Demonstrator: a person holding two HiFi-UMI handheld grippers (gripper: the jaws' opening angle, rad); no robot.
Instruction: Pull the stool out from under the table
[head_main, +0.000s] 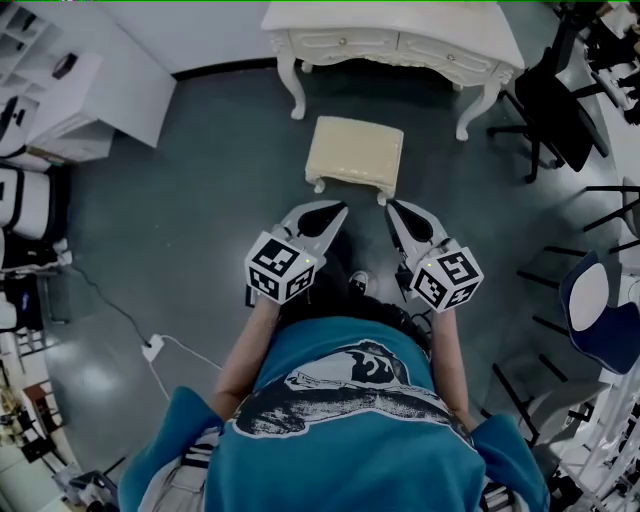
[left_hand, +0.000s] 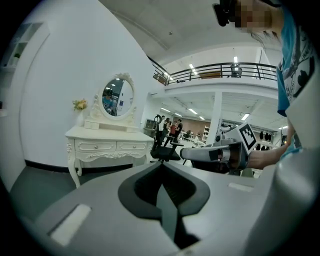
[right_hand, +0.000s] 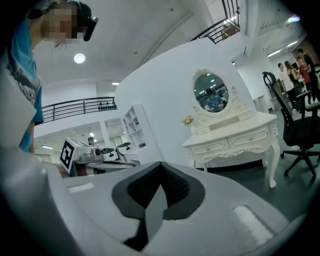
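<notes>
The cream cushioned stool (head_main: 355, 152) stands on the grey floor in front of the white dressing table (head_main: 395, 40), clear of its front edge. My left gripper (head_main: 336, 208) and right gripper (head_main: 392, 206) hover side by side just short of the stool's near edge, not touching it. Both are shut with nothing between the pads. In the left gripper view the closed left gripper (left_hand: 161, 166) points toward the dressing table (left_hand: 107, 145), with the right gripper (left_hand: 220, 152) beside it. The right gripper view shows the closed right gripper (right_hand: 161, 165), the table (right_hand: 235, 142) and the left gripper (right_hand: 95, 157). Neither gripper view shows the stool.
A white cabinet (head_main: 90, 90) stands at the left. A black office chair (head_main: 555, 100) is right of the table, and more chairs (head_main: 600, 310) line the right side. A white cable with a plug (head_main: 152, 348) lies on the floor at my left.
</notes>
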